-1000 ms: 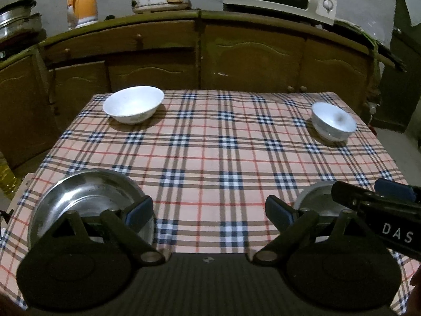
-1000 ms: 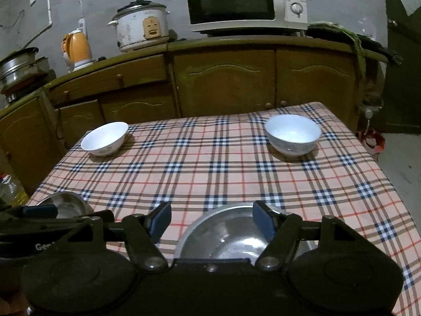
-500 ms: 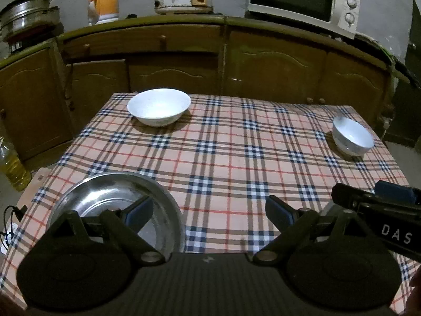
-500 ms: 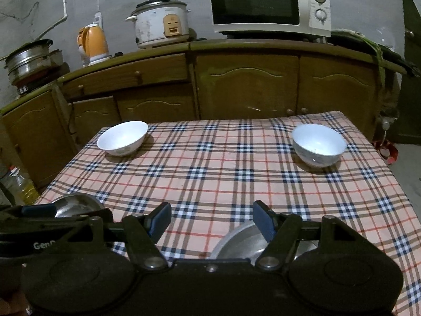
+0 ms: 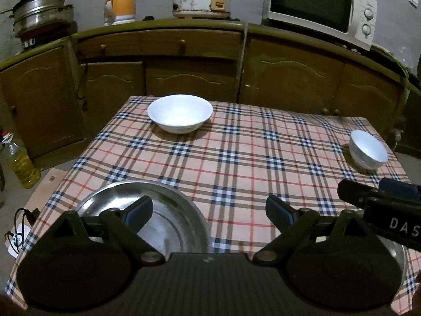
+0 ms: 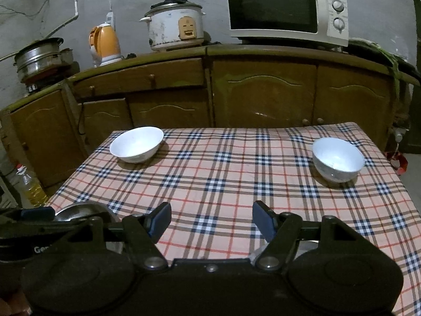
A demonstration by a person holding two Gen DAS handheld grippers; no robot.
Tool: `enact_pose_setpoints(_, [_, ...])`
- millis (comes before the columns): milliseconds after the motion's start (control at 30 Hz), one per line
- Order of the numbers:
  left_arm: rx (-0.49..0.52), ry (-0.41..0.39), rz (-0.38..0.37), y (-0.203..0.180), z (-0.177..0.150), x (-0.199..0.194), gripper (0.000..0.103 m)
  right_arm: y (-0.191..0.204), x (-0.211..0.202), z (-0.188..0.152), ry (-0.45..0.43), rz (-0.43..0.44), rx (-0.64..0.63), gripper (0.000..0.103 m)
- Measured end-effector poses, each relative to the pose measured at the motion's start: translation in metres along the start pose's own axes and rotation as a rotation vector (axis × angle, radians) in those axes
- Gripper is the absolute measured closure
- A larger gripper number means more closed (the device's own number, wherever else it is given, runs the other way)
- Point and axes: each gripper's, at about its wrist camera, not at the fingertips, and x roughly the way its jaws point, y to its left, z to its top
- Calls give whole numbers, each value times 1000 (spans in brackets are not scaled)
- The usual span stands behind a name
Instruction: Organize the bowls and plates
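Two white bowls stand at the far end of the checked tablecloth: a wide one (image 5: pixel 180 113) (image 6: pixel 136 144) at the left and a smaller, deeper one (image 5: pixel 368 152) (image 6: pixel 338 159) at the right. A steel plate (image 5: pixel 171 210) (image 6: pixel 81 210) lies at the near left, under my left gripper (image 5: pixel 209 210), which is open and holds nothing. A second steel plate (image 6: pixel 307 245) lies near right, mostly hidden under my right gripper (image 6: pixel 211 218), also open and holding nothing. Each wrist view catches a finger of the other gripper at its edge (image 5: pixel 394 187) (image 6: pixel 36 213).
Brown cabinets (image 6: pixel 263 97) run behind the table, carrying a microwave (image 6: pixel 286 10), a rice cooker (image 6: pixel 175 25), an orange kettle (image 6: pixel 105 43) and steel pots (image 6: pixel 39 58). An oil bottle (image 5: pixel 22 166) stands on the floor at the left, beside the table edge.
Both grippers have drawn back from the table and risen slightly. The steel plates have slid lower in both views, the right one almost out of sight. Both grippers stayed open.
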Motion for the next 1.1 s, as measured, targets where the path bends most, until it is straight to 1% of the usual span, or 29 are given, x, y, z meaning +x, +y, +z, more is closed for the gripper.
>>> enact_pose_setpoints(267, [-12,-14,23,12,10,4,7,12,10,11,-5,16,-20,22])
enact_pose_setpoints(500, [-19,-30,45,23,22,9,7,23,21,27,-19,31,-33,22])
enact_pose_setpoints(1100, [-47,-31,120,60,53,40,7,54,68,60,-20,88,-55,22])
